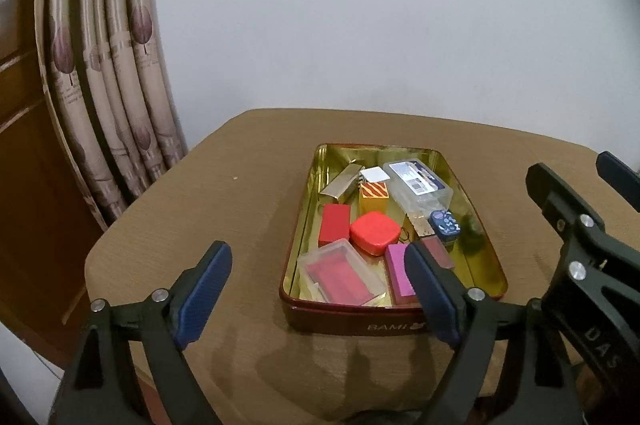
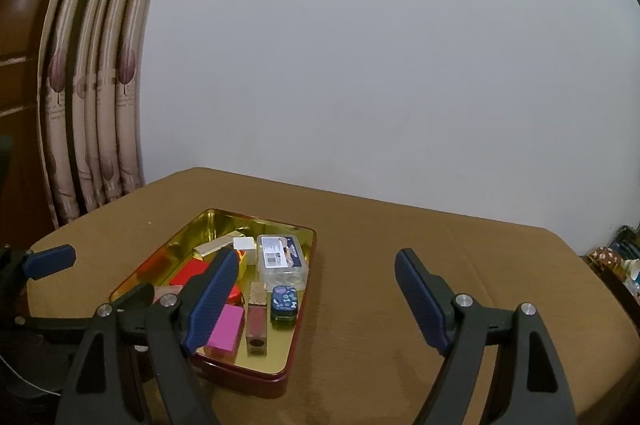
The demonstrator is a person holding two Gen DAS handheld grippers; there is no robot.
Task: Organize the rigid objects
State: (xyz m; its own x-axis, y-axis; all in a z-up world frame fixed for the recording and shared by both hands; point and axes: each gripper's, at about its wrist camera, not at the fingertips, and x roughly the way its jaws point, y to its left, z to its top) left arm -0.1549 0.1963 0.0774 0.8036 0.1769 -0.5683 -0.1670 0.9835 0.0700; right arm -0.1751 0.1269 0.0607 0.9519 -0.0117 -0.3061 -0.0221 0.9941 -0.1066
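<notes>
So all the small stuff is sitting inside the tin (image 1: 394, 321), the gold-lined one with dark red walls, parked mid-counter (image 1: 224, 193). Nothing rigid is lying loose on the brown top that I can see, so my read is the sorting is basically wrapped up, or it's a pause before something gets picked again. Can't say which from this.

Both grippers hover at the near end of the tin, holding nothing. The left gripper (image 1: 318, 291) has its fingers spread wide apart, with bare counter and the tin's near corner between them. The right gripper (image 2: 316, 299) also has its fingers wide apart and is empty, sitting just right of the tin.

Contents look jumbled, not lined up:
- red rounded case (image 1: 374, 233) near the middle
- red block (image 1: 334, 228) touching it on the left
- clear flat box (image 1: 342, 275) with red inside, near corner
- pink block (image 1: 400, 275) beside it
- striped orange cube (image 1: 374, 197) further back
- clear labelled box (image 1: 418, 183) at the far right
- little blue patterned tin (image 1: 444, 225)

If the next move is tidying, I'd guess the pink block is easiest: closest, flat sides. The fingers would need to drop in without clipping the tin wall.
</notes>
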